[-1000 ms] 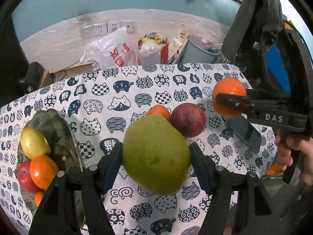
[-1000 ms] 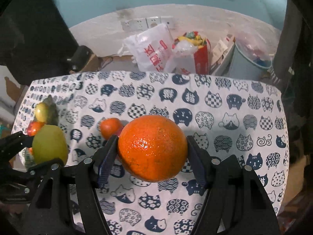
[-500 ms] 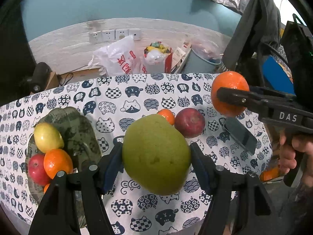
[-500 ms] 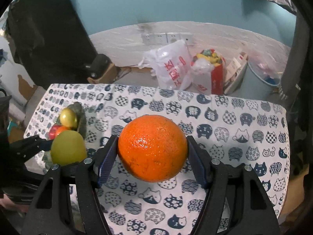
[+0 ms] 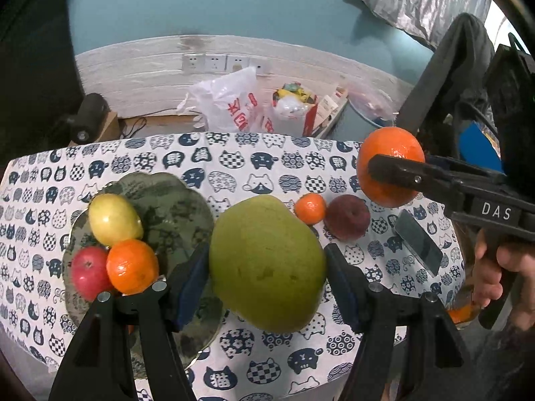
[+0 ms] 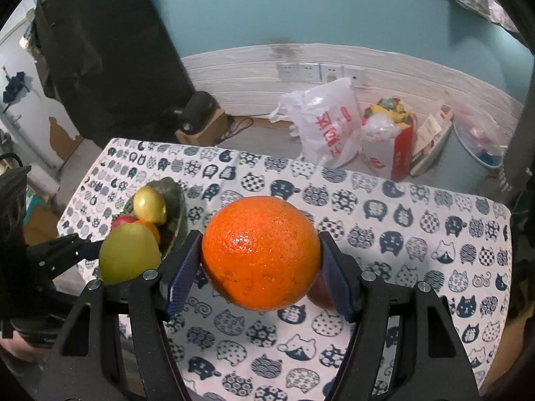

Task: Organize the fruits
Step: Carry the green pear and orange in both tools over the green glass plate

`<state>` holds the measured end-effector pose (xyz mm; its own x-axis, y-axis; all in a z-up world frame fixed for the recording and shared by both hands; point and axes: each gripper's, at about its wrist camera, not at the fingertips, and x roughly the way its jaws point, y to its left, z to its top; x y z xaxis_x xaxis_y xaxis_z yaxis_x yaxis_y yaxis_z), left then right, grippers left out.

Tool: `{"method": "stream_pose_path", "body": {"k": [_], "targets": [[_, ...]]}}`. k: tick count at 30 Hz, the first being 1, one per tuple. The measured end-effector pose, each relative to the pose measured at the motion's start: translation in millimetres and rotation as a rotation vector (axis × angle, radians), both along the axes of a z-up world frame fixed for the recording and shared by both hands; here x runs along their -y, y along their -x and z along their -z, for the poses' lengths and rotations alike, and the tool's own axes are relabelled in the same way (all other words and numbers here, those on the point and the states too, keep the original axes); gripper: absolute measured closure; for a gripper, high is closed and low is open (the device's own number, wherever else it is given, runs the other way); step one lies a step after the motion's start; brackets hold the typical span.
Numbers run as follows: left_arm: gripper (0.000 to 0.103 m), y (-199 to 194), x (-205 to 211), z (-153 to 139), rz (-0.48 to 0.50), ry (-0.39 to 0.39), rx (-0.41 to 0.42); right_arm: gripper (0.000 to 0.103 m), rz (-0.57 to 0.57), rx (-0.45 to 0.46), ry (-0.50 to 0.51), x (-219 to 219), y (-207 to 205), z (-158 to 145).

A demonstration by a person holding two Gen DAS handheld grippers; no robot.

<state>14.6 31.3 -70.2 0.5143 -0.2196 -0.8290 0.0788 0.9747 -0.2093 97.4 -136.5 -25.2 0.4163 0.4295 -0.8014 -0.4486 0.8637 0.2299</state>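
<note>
Left wrist view: left tongs (image 5: 267, 267) clamp a green pear (image 5: 267, 264), frame centre, held above the surface (image 5: 234, 163); plate (image 5: 167, 207) of fruit centre-left.
Right wrist view: right tongs (image 6: 260, 260) grip a large orange (image 6: 260, 252), centre, above the surface.

Looks like a lived-in home room, not a lab. My table wears a cat-print tablecloth (image 6: 401, 227); behind it a teal wall (image 6: 301, 6) over white panelling with a row of wall sockets (image 6: 317, 71). On the floor: plastic shopping bag (image 6: 329, 127), stuffed red carton (image 6: 394, 147), blue tub (image 6: 481, 153). Clothes (image 5: 451, 67) hang at right.
</note>
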Motion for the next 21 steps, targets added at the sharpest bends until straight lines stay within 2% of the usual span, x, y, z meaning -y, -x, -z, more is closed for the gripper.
{"method": "stream_pose_path", "body": {"k": [21], "targets": [[0.033,24,-68,18,-0.123,-0.009,-0.04,0.034,-0.133,-0.02,-0.016,-86,-3,1]]}}
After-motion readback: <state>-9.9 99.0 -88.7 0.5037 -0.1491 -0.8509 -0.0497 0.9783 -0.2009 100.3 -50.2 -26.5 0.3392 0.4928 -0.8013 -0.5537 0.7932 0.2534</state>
